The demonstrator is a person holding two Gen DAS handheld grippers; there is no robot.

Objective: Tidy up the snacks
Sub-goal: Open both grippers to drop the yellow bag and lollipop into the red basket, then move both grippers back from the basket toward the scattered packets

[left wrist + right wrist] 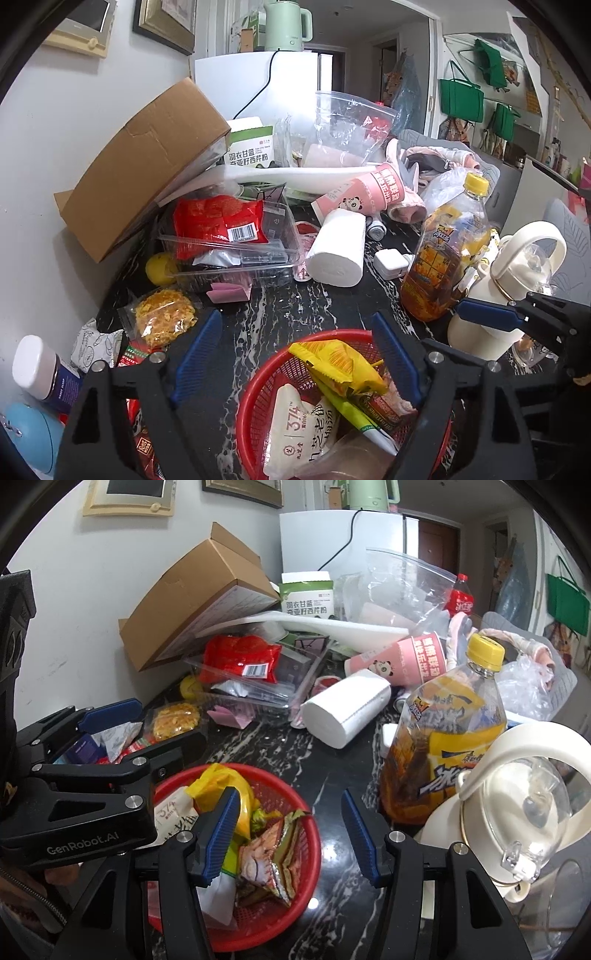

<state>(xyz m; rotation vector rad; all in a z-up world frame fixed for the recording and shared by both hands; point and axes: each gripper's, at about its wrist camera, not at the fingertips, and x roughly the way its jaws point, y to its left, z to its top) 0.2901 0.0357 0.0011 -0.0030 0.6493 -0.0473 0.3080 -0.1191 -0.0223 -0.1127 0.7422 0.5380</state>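
Observation:
A red mesh basket (258, 398) (295, 786) on the black marble table holds several snack packets, among them a yellow one (343, 362) (218, 779) and a white one (295, 432). My left gripper (295, 354) is open and empty just above the basket's far rim. My right gripper (291, 830) is open and empty over the basket's right side; its blue finger (487, 312) shows in the left wrist view. A clear-wrapped yellow cake (164, 321) (175, 718) and a white packet (92, 347) lie left of the basket.
A clear tray with a red packet (221, 221) (240, 657), a tilted cardboard box (147, 162), a paper roll (338, 251) (347, 709), an iced-tea bottle (447, 251) (443, 731) and a cream kettle (513, 280) (517, 812) crowd the table. A white-capped bottle (40, 369) stands at the left.

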